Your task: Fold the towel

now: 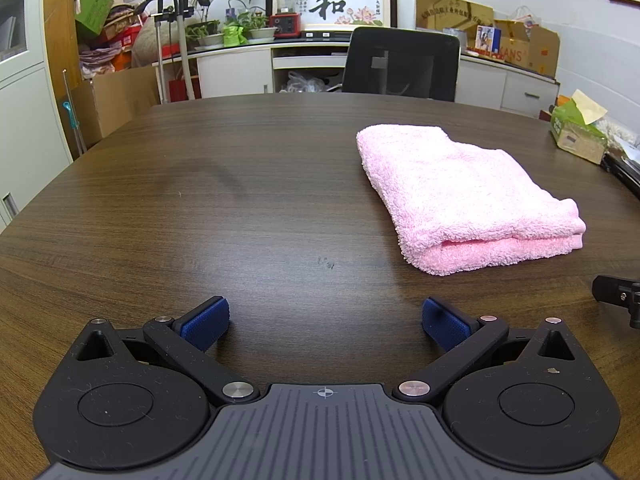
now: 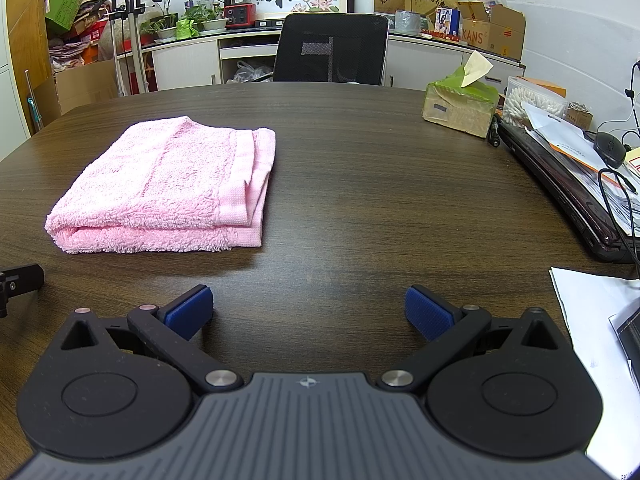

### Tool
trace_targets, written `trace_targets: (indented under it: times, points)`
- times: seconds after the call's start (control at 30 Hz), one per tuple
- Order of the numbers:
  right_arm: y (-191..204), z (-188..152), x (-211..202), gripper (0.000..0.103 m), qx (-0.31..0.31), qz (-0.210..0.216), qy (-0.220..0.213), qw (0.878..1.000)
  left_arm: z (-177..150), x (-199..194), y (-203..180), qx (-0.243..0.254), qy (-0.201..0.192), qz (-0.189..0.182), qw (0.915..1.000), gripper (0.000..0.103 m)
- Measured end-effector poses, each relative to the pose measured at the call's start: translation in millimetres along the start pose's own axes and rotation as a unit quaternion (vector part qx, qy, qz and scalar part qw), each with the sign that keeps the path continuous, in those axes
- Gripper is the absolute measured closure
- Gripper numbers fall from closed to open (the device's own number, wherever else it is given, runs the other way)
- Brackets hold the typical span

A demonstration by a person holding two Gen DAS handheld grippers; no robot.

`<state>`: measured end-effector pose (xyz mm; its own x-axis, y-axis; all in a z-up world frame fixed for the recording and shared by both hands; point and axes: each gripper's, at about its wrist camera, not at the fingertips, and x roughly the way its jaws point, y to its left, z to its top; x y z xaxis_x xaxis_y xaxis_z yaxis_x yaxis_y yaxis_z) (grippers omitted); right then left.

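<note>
A pink towel (image 1: 460, 196) lies folded into a thick rectangle on the dark wooden table (image 1: 200, 200). In the left wrist view it is ahead and to the right of my left gripper (image 1: 326, 316), which stands open with nothing between its blue pads (image 1: 206, 322). In the right wrist view the towel (image 2: 168, 188) is ahead and to the left, its hemmed edges stacked on the right side. My right gripper (image 2: 308, 306) is open and holds nothing. Both grippers hover low over bare table, apart from the towel.
A black office chair (image 2: 332, 48) stands beyond the far edge of the table (image 2: 360, 200). On the right lie a green tissue box (image 2: 460, 104), a closed laptop (image 2: 560, 184) with papers, a mouse (image 2: 610, 148) and cables. White paper (image 2: 592, 312) lies near right.
</note>
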<state>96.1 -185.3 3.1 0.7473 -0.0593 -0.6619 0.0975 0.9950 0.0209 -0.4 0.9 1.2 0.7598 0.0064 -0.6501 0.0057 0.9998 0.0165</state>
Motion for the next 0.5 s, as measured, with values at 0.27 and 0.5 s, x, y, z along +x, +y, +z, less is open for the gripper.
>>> trace_targets:
  times: [0.27, 0.5]
  points:
    - [-0.2, 0.0, -0.2, 0.0, 0.0, 0.0, 0.0, 1.0, -0.1, -0.1, 0.4, 0.0, 0.0, -0.001, 1.0, 0.0]
    - [0.0, 0.3, 0.0, 0.0, 0.0, 0.0, 0.0, 1.0, -0.3, -0.2, -0.5, 0.002, 0.0, -0.002, 1.0, 0.0]
